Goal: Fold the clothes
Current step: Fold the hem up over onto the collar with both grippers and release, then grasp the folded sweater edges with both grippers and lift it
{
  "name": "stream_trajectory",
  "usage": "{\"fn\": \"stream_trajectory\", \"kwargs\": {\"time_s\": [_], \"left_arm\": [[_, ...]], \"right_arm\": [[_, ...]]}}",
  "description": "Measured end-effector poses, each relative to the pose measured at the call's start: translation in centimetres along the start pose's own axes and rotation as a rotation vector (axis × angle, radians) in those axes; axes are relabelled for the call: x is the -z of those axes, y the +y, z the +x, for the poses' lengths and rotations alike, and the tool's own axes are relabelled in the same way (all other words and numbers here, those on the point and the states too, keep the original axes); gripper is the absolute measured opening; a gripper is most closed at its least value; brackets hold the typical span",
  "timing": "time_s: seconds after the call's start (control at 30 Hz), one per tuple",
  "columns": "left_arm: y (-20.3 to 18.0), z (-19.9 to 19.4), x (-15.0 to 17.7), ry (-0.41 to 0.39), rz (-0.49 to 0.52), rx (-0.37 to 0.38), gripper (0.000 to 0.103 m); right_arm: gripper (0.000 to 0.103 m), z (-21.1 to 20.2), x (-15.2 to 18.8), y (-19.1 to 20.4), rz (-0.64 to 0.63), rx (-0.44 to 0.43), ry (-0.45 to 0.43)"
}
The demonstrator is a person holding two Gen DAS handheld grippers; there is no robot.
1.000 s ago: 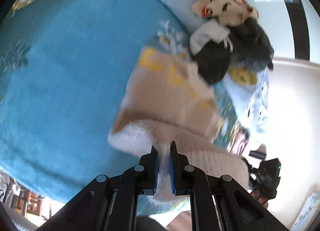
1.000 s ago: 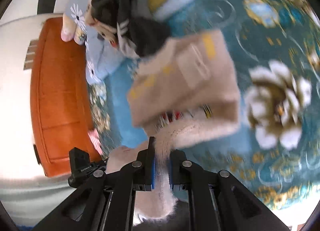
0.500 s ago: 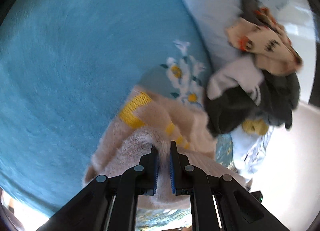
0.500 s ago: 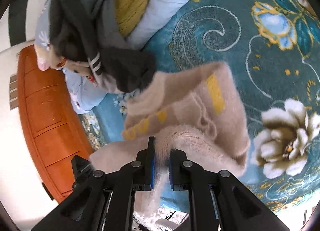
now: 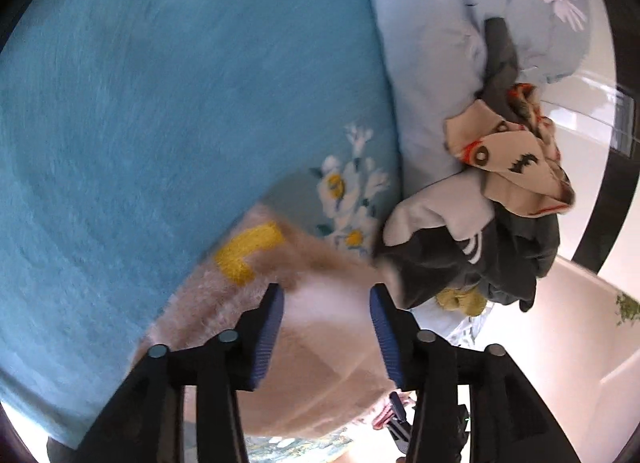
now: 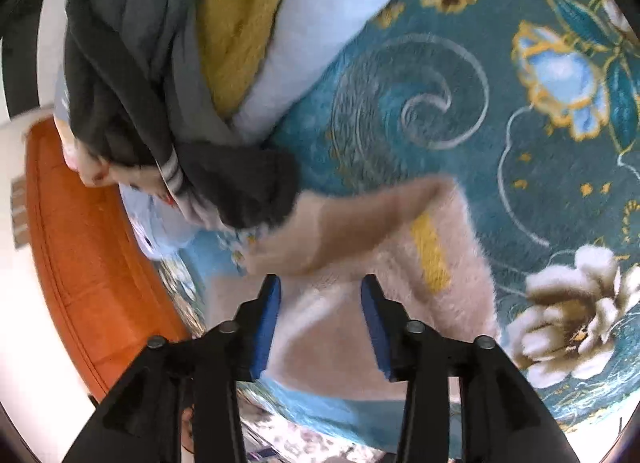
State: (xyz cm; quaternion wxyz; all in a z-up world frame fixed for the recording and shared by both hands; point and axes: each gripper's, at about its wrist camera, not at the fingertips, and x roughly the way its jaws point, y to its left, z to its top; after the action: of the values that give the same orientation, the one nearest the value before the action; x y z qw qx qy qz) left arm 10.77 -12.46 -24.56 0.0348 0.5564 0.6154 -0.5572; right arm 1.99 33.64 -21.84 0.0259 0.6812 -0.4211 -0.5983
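Fold laid down, both tongs letting go

Left wrist view: my left tongs have just been opening and stand spread, the fuzzy beige sweater lying slack between the pads on the blue bedspread. I judge this fold done; next I must back off without snagging the fluff.

Right wrist view: my right tongs have likewise just been opening over the sweater, pinching nothing. The heap of unfolded clothes crowds its far edge, hampering any smoothing.
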Motion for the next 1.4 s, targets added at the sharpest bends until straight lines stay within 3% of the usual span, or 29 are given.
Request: {"fn": "stream_trajectory", "kwargs": {"time_s": [0.2,0.33,0.4,0.47,0.57,0.7,0.83,0.93,1.03,1.17,1.3,1.4], "left_arm": [[-1.9,-1.3,1.6,-0.065,0.226,-0.158,0.065],[-2.2,-1.9,4.3,-0.107,0.442,-0.262,0.077],[-2.1,-1.4,5.7,-0.092,0.545,-0.313,0.078],[-1.8,-0.3,7.1,-0.058,0.662,-0.41,0.079],[-0.5,1.3,8.2,0.014,0.723,-0.486,0.079],[1.2,2.0,7.6,0.017,0.668,-0.527,0.079],[2.5,2.3,5.9,-0.004,0.584,-0.546,0.079],[1.8,1.8,5.6,-0.03,0.604,-0.566,0.079],[-0.3,0.3,6.6,-0.04,0.663,-0.433,0.079],[-3.2,1.5,8.9,0.024,0.841,-0.353,0.079],[-4.1,4.7,8.9,0.097,0.912,-0.389,0.079],[-2.9,7.3,7.7,0.12,0.921,-0.468,0.078]], "right_arm": [[0.045,-2.2,0.0,0.0,-0.026,0.019,-0.051],[0.067,-3.1,1.9,-0.3,-0.079,0.056,-0.078],[0.072,-3.4,3.1,-0.5,-0.115,0.083,-0.095],[0.076,-3.4,4.4,-0.7,-0.178,0.12,-0.117],[0.079,-2.8,6.3,-1.0,-0.291,0.202,-0.133],[0.079,-1.2,8.0,-1.7,-0.382,0.304,-0.095],[0.079,-0.1,8.0,-1.7,-0.402,0.338,-0.095],[0.079,0.3,7.4,-0.9,-0.41,0.327,-0.118],[0.079,0.1,7.5,1.1,-0.45,0.287,-0.141],[0.079,2.1,9.0,4.5,-0.616,0.273,-0.073],[0.079,4.9,10.0,6.8,-0.771,0.31,0.007],[0.079,6.4,9.0,6.2,-0.773,0.364,0.017]]}}
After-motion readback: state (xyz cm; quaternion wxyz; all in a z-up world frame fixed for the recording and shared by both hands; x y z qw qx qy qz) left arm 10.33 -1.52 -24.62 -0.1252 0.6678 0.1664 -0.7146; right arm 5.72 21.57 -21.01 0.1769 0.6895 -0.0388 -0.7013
